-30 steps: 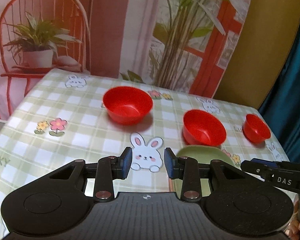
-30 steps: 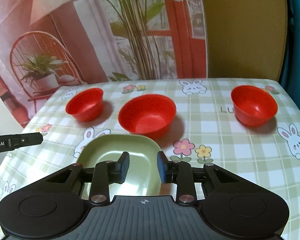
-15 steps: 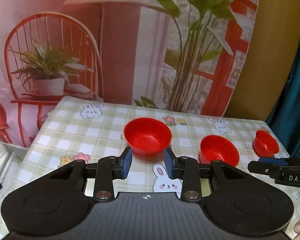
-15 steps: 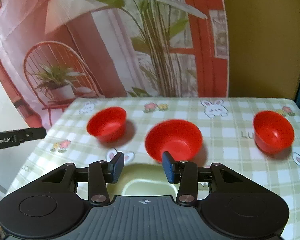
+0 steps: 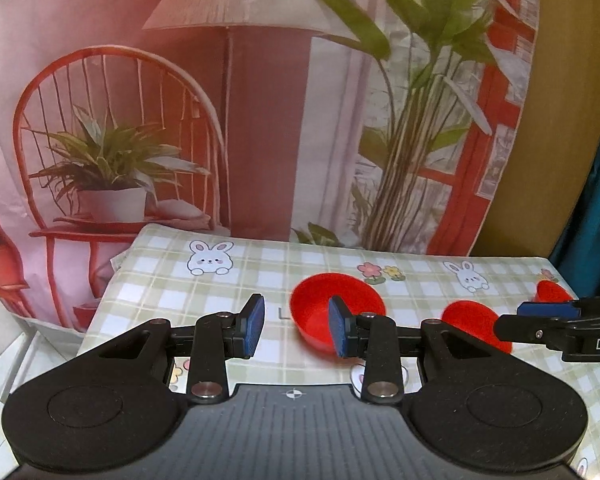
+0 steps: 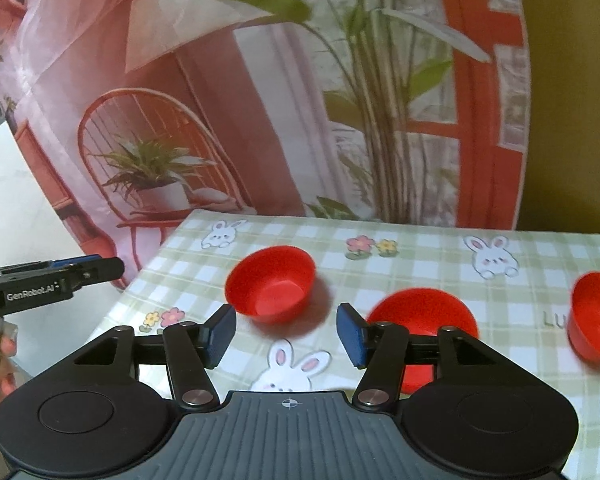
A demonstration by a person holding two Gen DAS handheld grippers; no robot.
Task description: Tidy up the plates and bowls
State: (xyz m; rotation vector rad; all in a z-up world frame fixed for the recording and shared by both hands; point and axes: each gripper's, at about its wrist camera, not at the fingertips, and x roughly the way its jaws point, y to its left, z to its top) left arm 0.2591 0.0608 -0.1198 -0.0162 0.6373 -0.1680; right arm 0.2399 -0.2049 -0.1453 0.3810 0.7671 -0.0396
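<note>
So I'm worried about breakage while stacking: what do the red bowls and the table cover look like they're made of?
The red bowls look like plastic: uniform saturated red, thin rims and a dull, soft sheen rather than a ceramic glaze, though I can't be sure. The table cover looks like printed vinyl or coated cloth: flat checks, cartoon rabbits, smooth with hardly any wrinkles.

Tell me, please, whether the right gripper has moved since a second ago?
Yes. The right gripper has pulled back and up: the red bowls sit smaller and lower, the green plate is out of view. Its jaws have just been opening, nothing between them.
</note>
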